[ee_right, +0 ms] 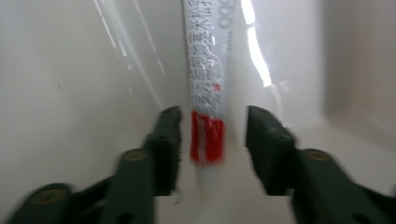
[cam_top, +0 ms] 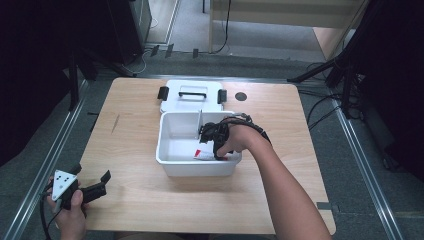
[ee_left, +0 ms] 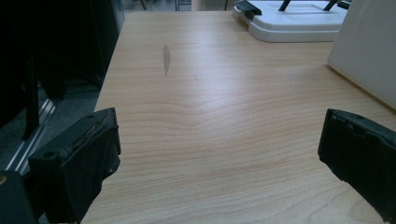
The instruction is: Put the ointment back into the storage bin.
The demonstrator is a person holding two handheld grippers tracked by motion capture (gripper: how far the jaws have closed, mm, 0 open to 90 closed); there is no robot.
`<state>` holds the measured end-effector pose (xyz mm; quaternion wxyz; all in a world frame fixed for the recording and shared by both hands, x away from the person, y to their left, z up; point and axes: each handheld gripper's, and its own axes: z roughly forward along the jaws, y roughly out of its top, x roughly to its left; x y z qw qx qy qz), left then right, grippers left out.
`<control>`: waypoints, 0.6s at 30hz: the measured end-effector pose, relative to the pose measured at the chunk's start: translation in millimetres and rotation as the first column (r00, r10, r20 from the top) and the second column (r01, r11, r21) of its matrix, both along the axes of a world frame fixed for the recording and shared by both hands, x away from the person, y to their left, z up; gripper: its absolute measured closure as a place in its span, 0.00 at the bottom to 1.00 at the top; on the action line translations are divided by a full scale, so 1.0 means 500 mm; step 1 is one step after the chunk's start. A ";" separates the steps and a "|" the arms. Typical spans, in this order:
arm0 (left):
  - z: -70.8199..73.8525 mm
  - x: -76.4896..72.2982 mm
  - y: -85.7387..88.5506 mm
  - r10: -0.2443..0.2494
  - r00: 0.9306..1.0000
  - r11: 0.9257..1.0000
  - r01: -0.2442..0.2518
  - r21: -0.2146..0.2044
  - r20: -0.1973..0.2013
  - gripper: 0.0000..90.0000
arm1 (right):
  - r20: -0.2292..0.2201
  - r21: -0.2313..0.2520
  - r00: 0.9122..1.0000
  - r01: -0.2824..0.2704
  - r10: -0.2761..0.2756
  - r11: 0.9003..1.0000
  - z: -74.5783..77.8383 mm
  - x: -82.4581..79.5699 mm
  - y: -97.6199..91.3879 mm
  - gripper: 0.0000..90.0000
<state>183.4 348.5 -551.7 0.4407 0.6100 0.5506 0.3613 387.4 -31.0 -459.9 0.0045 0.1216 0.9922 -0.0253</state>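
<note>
Reaching into the bin [cam_top: 170, 150] at frame centre, right gripper [ee_right: 212, 140] w/ jaws apart straddles a tube [ee_right: 207, 93] on the floor — prob. light, soft, slick; grab mid-body; left gripper [ee_left: 219, 154] open, idle lower left.

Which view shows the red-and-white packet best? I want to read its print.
The right gripper view: the packet lies between the open right gripper jaws, its print large but blurred. The high view shows a small glimpse inside the white bin.
</note>
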 end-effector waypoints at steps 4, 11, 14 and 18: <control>0.000 0.000 0.000 -0.002 1.000 1.000 0.002 0.002 -0.001 0.00 | 0.018 0.029 1.000 0.021 -0.022 0.999 0.014 0.002 -0.001 0.56; 0.000 0.000 0.000 -0.001 1.000 1.000 0.001 0.002 0.000 0.00 | 0.005 0.092 0.999 0.039 -0.040 0.995 0.038 0.008 -0.013 0.76; 0.000 0.000 -0.001 -0.002 1.000 1.000 0.002 0.005 -0.002 0.00 | 0.011 0.114 0.999 0.049 -0.050 0.992 0.052 0.010 -0.019 0.74; 0.000 0.000 -0.001 -0.002 1.000 1.000 0.002 0.006 -0.002 0.00 | 0.017 0.139 0.997 0.070 -0.073 0.988 0.077 0.008 -0.028 0.71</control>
